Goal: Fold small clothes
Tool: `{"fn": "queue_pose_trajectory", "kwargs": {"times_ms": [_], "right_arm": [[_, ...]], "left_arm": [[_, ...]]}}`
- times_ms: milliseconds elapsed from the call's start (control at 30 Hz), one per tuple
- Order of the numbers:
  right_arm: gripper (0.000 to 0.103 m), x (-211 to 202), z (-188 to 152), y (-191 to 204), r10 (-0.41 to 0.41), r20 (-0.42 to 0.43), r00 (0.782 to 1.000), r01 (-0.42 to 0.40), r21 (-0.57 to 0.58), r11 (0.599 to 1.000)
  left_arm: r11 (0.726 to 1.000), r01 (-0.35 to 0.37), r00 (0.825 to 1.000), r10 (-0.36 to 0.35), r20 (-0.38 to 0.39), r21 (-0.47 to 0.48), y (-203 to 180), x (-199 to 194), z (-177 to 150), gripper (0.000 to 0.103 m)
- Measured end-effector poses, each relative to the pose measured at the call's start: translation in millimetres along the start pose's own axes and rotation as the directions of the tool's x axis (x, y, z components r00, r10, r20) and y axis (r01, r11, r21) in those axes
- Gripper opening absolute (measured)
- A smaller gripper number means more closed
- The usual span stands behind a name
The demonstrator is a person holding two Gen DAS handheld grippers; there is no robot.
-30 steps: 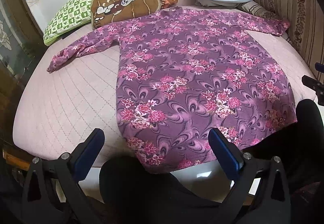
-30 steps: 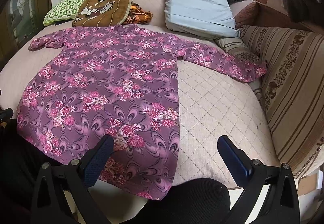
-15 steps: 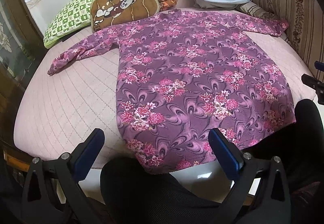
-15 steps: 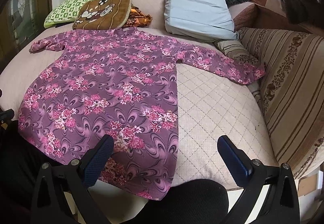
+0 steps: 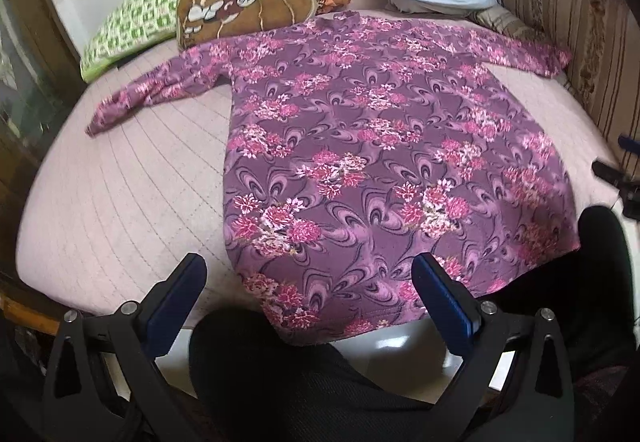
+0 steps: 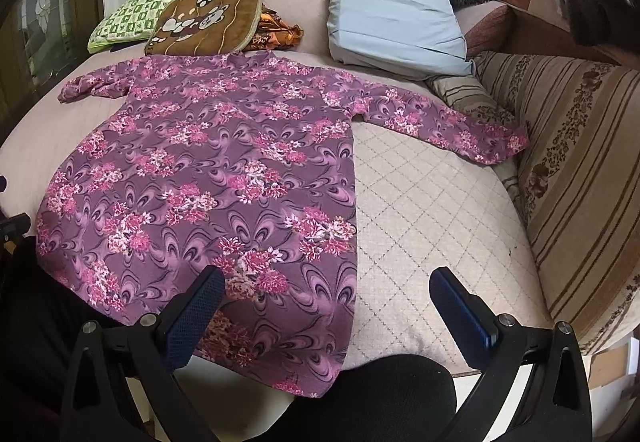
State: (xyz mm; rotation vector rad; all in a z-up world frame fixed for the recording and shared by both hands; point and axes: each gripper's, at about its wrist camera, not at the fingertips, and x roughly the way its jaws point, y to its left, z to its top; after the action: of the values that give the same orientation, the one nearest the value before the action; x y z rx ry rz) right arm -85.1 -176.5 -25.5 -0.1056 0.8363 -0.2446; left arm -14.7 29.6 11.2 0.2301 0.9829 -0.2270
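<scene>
Dress lay flat, face up on bed, collar far, hem hanging over near edge, both sleeves spread out sideways. No fold made yet; step judged as approach before first fold.

Left gripper hovered above hem's left corner, jaws wide apart, empty. Right gripper hovered over hem's right side, jaws apart, empty.

Next move likely: descend, pinch hem corners or sleeves, fold across body.

Pillows lay beyond collar.

Purple floral garment spread flat, sleeves out, hem overhanging edge
</scene>
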Motion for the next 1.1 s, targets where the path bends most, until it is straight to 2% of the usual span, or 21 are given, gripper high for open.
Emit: {"fn": "queue_pose_trajectory", "kwargs": {"times_ms": [67,167,200,300,367,400,500,533,600,667,700,733,833,867,933,967,1000,1067,1100], "right_arm": [[0.103,3,0,-2,0.005,-0.011,1.0,-0.005,0.005,1.0],[0.103,9,-3,-8,0.014,-0.029,0.999,-0.013,0.026,1.0],[0.103,10,-4,-10,0.013,-0.033,0.999,-0.012,0.032,0.999],[0.103,17,-7,-16,0.02,-0.053,0.998,-0.017,0.058,0.998],[0.103,22,-9,-18,0.031,-0.065,0.997,-0.026,0.074,0.997],[0.103,24,-9,-19,0.036,-0.071,0.997,-0.031,0.078,0.996],[0.103,32,-9,-19,0.048,-0.093,0.995,-0.04,0.082,0.996],[0.103,36,-9,-19,0.052,-0.1,0.994,-0.044,0.085,0.995],[0.103,41,-9,-22,0.062,-0.116,0.991,-0.052,0.094,0.994],[0.103,49,-11,-28,0.06,-0.141,0.988,-0.045,0.107,0.993],[0.103,52,-12,-31,0.06,-0.149,0.987,-0.044,0.113,0.993],[0.103,57,-13,-36,0.074,-0.172,0.982,-0.053,0.126,0.991],[0.1,68,-16,-42,0.125,-0.207,0.97,-0.096,0.146,0.985],[0.094,73,-18,-40,0.14,-0.222,0.965,-0.111,0.138,0.984],[0.061,79,-20,-34,0.175,-0.234,0.956,-0.153,0.111,0.982],[0.017,83,-22,-30,0.196,-0.247,0.949,-0.178,0.092,0.98],[0.003,87,-23,-26,0.224,-0.268,0.937,-0.209,0.083,0.974],[0.0,79,-21,-21,0.318,-0.241,0.917,-0.303,0.099,0.948],[0.0,71,-18,-18,0.352,-0.217,0.911,-0.339,0.095,0.936]], "left_arm": [[0.999,0.015,1.0,-0.016,-0.012,-0.049,16,0,5,0.103],[0.984,0.009,0.998,-0.02,-0.059,-0.18,61,6,12,0.103],[0.973,0.002,0.994,-0.027,-0.103,-0.232,80,13,12,0.103],[0.951,0.007,0.983,-0.063,-0.17,-0.309,104,30,3,0.103],[0.937,0.043,0.969,-0.123,-0.214,-0.346,107,44,-9,0.103],[0.927,0.076,0.956,-0.172,-0.237,-0.367,105,54,-15,0.103],[0.911,0.106,0.938,-0.225,-0.265,-0.398,92,70,-21,0.103],[0.903,0.122,0.932,-0.247,-0.266,-0.412,89,73,-21,0.099],[0.869,0.182,0.912,-0.324,-0.25,-0.46,82,80,-21,0.077],[0.839,0.23,0.886,-0.391,-0.251,-0.493,76,88,-20,0.026],[0.84,0.217,0.886,-0.384,-0.261,-0.498,72,90,-20,0.02],[0.841,0.207,0.893,-0.371,-0.255,-0.499,71,89,-20,0.016],[0.818,0.212,0.905,-0.37,-0.208,-0.534,79,81,-18,0.007],[0.814,0.215,0.911,-0.367,-0.189,-0.54,83,76,-18,0.006],[0.809,0.218,0.926,-0.348,-0.145,-0.546,90,62,-12,0.004],[0.809,0.22,0.93,-0.342,-0.133,-0.546,91,57,-9,0.004],[0.807,0.227,0.932,-0.343,-0.119,-0.545,92,51,-6,0.003],[0.824,0.217,0.945,-0.312,-0.099,-0.523,93,38,2,0.004],[0.858,0.151,0.961,-0.244,-0.131,-0.491,92,34,5,0.004]]}}
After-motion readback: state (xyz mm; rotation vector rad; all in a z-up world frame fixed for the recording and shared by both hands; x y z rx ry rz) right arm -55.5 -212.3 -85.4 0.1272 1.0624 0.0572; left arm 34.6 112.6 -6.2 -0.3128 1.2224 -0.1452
